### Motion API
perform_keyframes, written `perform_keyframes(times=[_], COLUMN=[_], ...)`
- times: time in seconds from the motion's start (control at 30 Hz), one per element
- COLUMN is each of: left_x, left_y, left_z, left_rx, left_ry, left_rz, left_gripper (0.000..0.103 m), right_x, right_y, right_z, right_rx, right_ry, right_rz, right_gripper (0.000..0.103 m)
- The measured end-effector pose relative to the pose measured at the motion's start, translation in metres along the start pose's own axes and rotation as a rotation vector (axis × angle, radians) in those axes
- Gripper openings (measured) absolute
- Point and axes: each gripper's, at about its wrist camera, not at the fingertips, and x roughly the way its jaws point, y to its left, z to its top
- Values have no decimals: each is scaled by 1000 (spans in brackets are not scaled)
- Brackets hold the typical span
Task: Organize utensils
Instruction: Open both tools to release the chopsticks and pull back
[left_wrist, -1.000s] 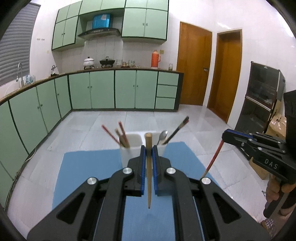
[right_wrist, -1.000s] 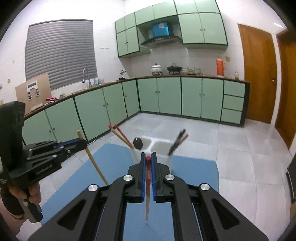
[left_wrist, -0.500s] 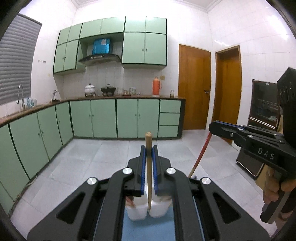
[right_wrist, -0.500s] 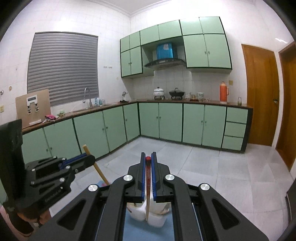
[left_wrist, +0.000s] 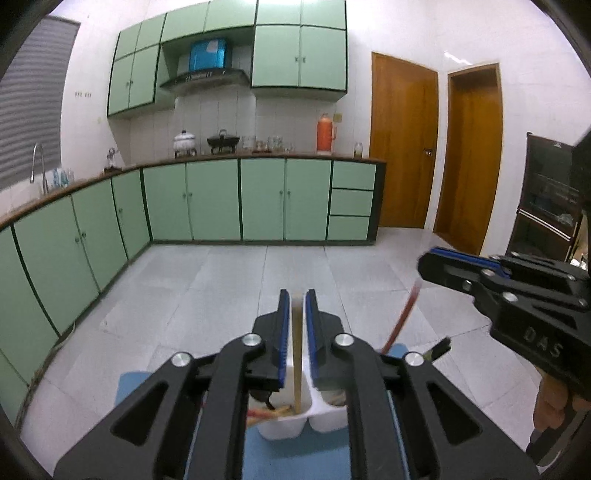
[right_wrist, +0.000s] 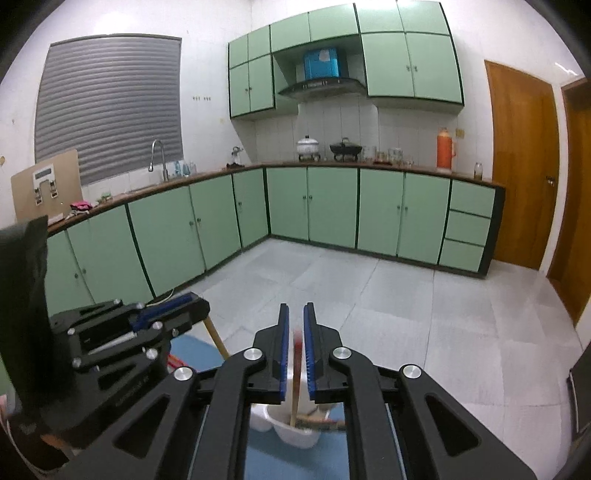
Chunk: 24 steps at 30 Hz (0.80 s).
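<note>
The left tool (left_wrist: 295, 325) loosely brackets an upright pale wooden chopstick (left_wrist: 296, 365), its tip at 6 o'clock inside the white plastic two-compartment holder (left_wrist: 284, 428)'s left compartment. The right tool (right_wrist: 294, 343), pads parted, brackets an upright red chopstick (right_wrist: 295, 373) over the holder; which compartment is unclear.

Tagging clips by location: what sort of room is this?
A home kitchen, most likely: green cabinets under a long counter, a range hood over pots, and a sink tap by the window.

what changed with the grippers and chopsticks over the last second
Both grippers moved in over the white holder. The left gripper has opened around the wooden chopstick, now reaching into the left cup; the right gripper has opened around the red chopstick, over the right cup. Holder and blue mat stayed put.
</note>
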Motion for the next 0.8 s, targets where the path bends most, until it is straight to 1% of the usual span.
perform_keyframes(times=[0.03, 0.07, 0.1, 0.13, 0.2, 0.23, 0.27, 0.3, 0.33, 0.4, 0.43, 0.47, 0.5, 0.53, 0.57, 0.63, 0.7, 0.8], left_x=[-2, -5, -8, -13, -24, -30, -35, -43, -50, -62, -68, -74, -82, -85, -90, -100, -109, -121], left_y=[2, 4, 7, 9, 13, 14, 15, 16, 17, 17, 16, 15, 15, 15, 13, 11, 8, 6], left_z=[-3, -5, -7, -9, -11, -13, -15, -18, -21, -26, -29, -32, -38, -41, -45, -56, -67, -81], left_rx=[-1, -4, -6, -9, -13, -16, -21, -30, -37, -46, -50, -54, -62, -64, -66, -63, -54, -44], left_ry=[-1, -6, -9, -13, -31, -42, -49, -58, -65, -73, -76, -77, -79, -76, -73, -64, -52, -32], left_rz=[4, 7, 7, 7, 15, 21, 25, 27, 27, 30, 38, 42, 40, 39, 39, 49, 56, 72], left_gripper=[19, 22, 22, 22, 29, 37, 45, 48, 53, 61, 68, 74, 76, 79, 81, 84, 86, 89], right_x=[-3, -7, -13, -17, -30, -34, -42, -49, -55, -69, -75, -83, -88, -93, -100, -108, -115, -122], right_y=[-2, -5, -8, -12, -18, -19, -21, -21, -22, -19, -17, -14, -10, -7, -2, 3, 10, 19], right_z=[-6, -11, -17, -20, -27, -28, -32, -36, -38, -46, -50, -56, -61, -66, -73, -83, -94, -107], right_rx=[8, 21, 34, 46, 66, 72, 82, 91, 96, 99, 97, 96, 96, 97, 97, 101, 109, 110], right_ry=[1, -1, -3, -6, -18, -21, -27, -35, -42, -53, -56, -60, -61, -61, -61, -59, -49, -38], right_rz=[-2, -3, -7, -11, -22, -25, -33, -37, -38, -50, -57, -61, -64, -66, -67, -65, -54, -50], right_gripper=[10, 14, 17, 18, 19, 21, 26, 31, 33, 43, 46, 52, 58, 61, 66, 72, 79, 83])
